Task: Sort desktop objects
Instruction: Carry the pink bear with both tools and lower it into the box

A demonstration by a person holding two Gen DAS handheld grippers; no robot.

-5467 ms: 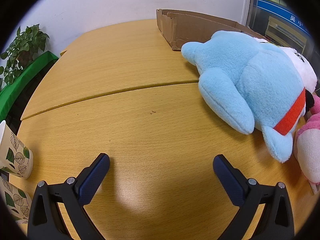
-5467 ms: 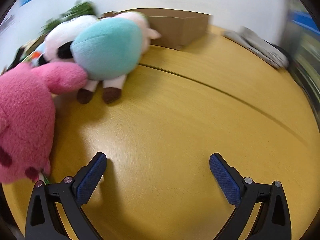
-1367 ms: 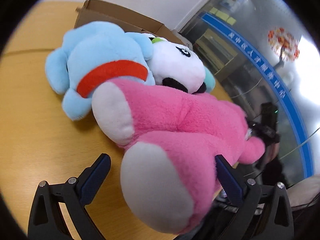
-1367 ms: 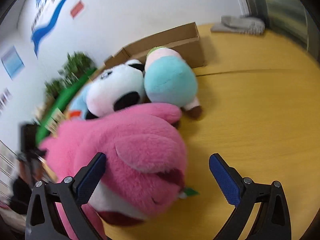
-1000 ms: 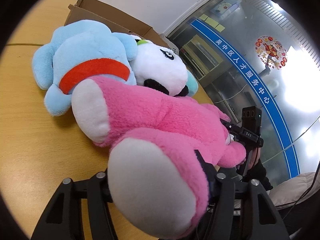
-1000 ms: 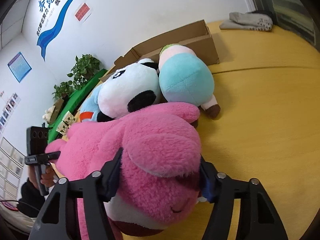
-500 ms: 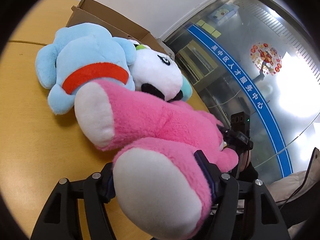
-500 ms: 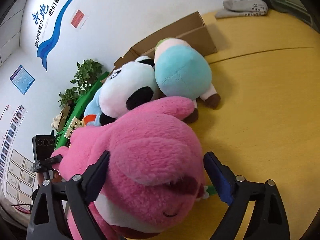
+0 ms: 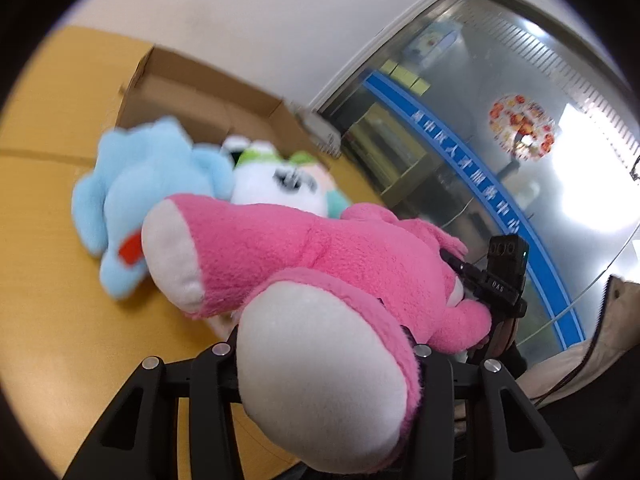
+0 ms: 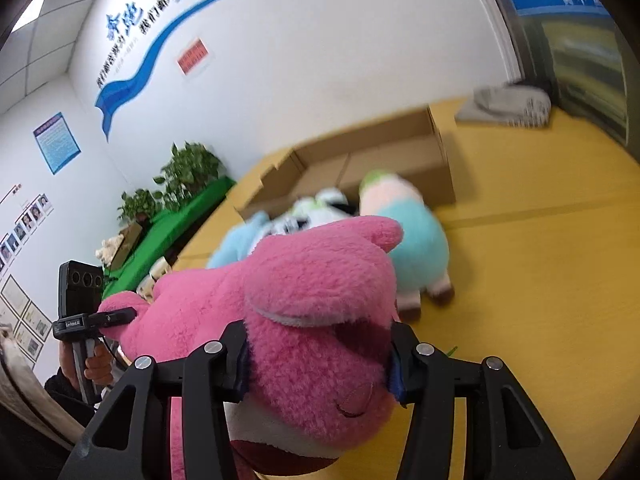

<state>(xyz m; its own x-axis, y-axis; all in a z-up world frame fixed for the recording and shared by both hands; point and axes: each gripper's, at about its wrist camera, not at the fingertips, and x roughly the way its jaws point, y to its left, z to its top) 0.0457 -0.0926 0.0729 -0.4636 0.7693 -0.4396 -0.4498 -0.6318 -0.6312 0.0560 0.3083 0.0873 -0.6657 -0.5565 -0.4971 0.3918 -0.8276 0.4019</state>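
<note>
Above yellow desk (image 9: 60,320), both tongs (image 9: 324,354) (image 10: 320,354) clamp pink plush (image 9: 320,248).

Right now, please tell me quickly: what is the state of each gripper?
Left gripper: closed on a foot of the pink plush toy.
Right gripper: closed on the head of the same pink plush toy.

the left gripper (image 9: 324,354) is clamped on the pink plush bear's (image 9: 320,264) foot, one jaw at 9 o'clock, the other at 3. the right gripper (image 10: 320,354) is clamped on the bear's head. a bare hand (image 10: 94,366) grips the left gripper's handle.
</note>
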